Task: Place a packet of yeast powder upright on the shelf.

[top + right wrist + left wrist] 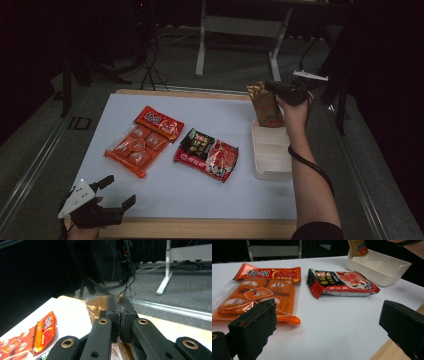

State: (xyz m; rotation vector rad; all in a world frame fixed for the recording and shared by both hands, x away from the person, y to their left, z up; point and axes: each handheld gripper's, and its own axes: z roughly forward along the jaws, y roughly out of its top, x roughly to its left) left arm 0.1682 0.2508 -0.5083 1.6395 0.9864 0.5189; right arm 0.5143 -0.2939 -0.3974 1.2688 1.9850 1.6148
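Right gripper (pixel 274 88), jaws clamped on the top edge of a crinkly brown snack bag (pixel 265 107), holds it upright over the far end of the white plastic tray (pixel 272 165) near the table's right edge. Left gripper (pixel 116 191), jaws apart, rests at the near-left corner w/ bare white tabletop (pixel 170 192) ahead. Left gripper view shows the glossy orange pack (pixel 257 293) & red noodle packet (pixel 342 283).

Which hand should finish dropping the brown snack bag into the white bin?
Right. The right tongs already pinch the brown foil snack bag upright over the white plastic bin; the left tongs sit open at the near edge.

Three snack packs: orange (pixel 142 143), red-black (pixel 207 154), brown (pixel 265 105), one white bin (pixel 271 160)
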